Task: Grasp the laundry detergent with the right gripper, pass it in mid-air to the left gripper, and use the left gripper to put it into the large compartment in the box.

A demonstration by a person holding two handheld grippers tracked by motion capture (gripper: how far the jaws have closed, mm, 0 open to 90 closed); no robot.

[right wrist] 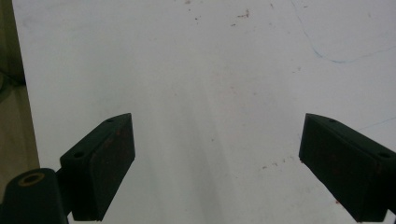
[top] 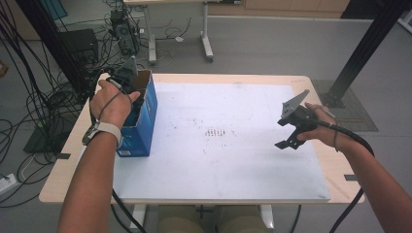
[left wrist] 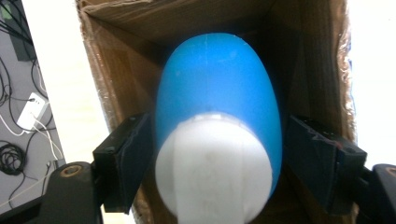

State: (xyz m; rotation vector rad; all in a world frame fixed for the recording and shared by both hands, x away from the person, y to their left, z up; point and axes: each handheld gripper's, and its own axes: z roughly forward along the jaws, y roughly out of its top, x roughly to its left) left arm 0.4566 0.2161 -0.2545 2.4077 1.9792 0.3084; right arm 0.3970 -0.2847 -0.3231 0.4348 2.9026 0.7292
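A blue, egg-shaped object with a white end (left wrist: 217, 79) lies inside an open blue cardboard box (top: 145, 114) at the table's left side; the box's brown inner wall (left wrist: 121, 70) surrounds it. My left gripper (top: 125, 77) reaches down into the box's mouth. In the left gripper view the left gripper (left wrist: 219, 122) has its jaws on either side of the object, with a thin gap at the right pad (left wrist: 317, 158), so it stands open. My right gripper (top: 286, 141) hovers over the white sheet at the right. The right gripper (right wrist: 215, 121) is open with nothing between its pads.
A white sheet (top: 218, 160) covers most of the wooden table (top: 63, 179) and carries faint reddish specks at its middle. Cables and equipment crowd the floor at the left (top: 43, 97). A black frame post (top: 364, 48) stands behind the table's right corner.
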